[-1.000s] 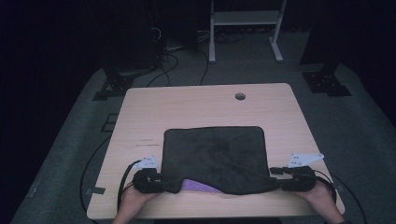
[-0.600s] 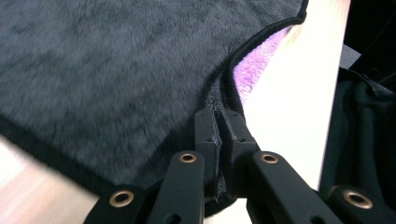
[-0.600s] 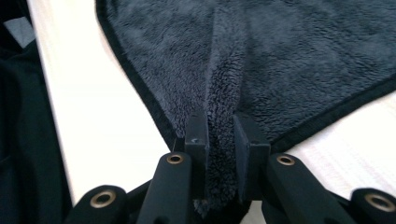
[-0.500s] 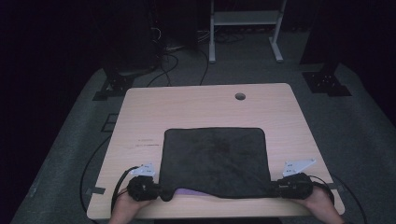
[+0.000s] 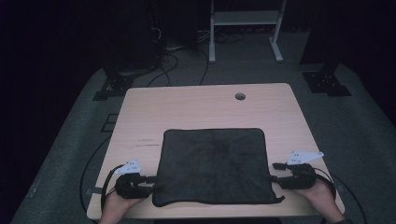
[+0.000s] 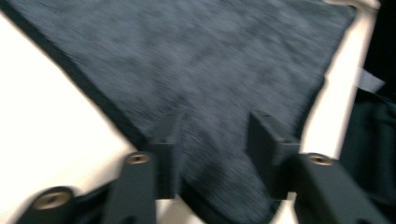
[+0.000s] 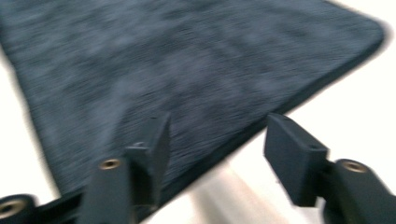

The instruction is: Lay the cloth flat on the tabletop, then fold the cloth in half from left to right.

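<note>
A dark grey cloth [image 5: 212, 165] lies flat and square on the front half of the wooden table [image 5: 196, 107]. My left gripper [image 5: 152, 182] sits at the cloth's front left corner, held in a hand. In the left gripper view its jaws [image 6: 212, 126] stand apart over the cloth [image 6: 210, 70], open. My right gripper [image 5: 274, 171] rests at the front right corner. In the right gripper view its jaws [image 7: 219, 126] are wide apart, astride the edge of the cloth [image 7: 163, 70], open.
A round cable hole [image 5: 240, 96] sits in the table's far right part. Bare wood lies behind and beside the cloth. On the dark floor beyond are a white frame [image 5: 245, 18], cables [image 5: 173, 51] and black stand feet [image 5: 112, 86].
The cloth's front edge was drawn toward the person and now lies flat; the purple patch under it is gone from sight. Both grippers let go and now stand open at the corners.
</note>
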Demonstrator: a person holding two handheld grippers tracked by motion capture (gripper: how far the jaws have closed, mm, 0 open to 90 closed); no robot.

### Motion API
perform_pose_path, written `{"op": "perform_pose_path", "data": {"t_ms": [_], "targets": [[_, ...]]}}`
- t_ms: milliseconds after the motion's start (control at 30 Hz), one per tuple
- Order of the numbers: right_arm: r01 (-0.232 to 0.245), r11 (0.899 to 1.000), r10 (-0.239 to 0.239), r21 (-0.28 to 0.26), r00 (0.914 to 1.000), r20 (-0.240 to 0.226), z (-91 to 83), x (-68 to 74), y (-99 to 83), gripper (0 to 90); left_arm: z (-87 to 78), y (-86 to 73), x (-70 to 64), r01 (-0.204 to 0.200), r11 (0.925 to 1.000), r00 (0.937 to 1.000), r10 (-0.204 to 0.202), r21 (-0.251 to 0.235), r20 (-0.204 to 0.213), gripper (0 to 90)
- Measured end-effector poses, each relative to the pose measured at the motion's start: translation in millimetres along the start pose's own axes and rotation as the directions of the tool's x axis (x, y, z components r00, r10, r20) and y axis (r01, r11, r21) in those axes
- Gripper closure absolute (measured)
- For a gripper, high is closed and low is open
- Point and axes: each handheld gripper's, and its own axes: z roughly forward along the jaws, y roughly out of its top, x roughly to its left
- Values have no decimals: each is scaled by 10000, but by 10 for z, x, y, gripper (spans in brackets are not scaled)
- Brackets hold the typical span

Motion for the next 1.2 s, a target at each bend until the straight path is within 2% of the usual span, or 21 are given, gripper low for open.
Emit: {"op": "perform_pose_path", "data": {"t_ms": [100,200,267,333,467,533,633,800,933,1033,1200], "targets": [[-408,9991,417,-148,9965,728,34,-137,45,273,39,58,84,92,9999,9983,-99,-119,-568,381],[-855,9960,885,-253,9835,1578,63,-274,73,214,68,116,171,166,9995,9934,-194,-261,-1132,276],[-1118,9934,1149,-267,9725,2026,92,-353,76,178,94,153,231,144,9995,9874,-185,-271,-1572,227],[-1352,9907,1358,-181,9656,2219,126,-423,60,127,116,185,284,156,9995,9810,-208,-289,-1928,181],[-1442,9895,1382,0,9482,2859,172,-496,32,104,160,231,354,121,9990,9684,-227,-439,-2484,117],[-1543,9880,1460,67,9468,2867,179,-519,14,88,186,241,379,99,9988,9626,-226,-482,-2699,97],[-1753,9842,1589,258,9372,3104,209,-556,-15,21,226,252,414,177,9987,9556,-312,-488,-2929,91],[-1928,9806,1683,344,9193,3557,250,-604,-67,17,282,266,446,286,9981,9431,-452,-550,-3295,89],[-2239,9746,2109,-4,9174,3374,237,-654,-125,17,330,268,459,355,9987,9382,-455,-353,-3430,89],[-2240,9746,2107,2,9169,3390,232,-658,-129,17,366,270,458,330,9991,9323,-398,-250,-3595,89],[-2245,9745,2114,0,9172,3377,233,-658,-129,17,444,278,490,543,9985,9210,-536,-90,-3858,89]]}}
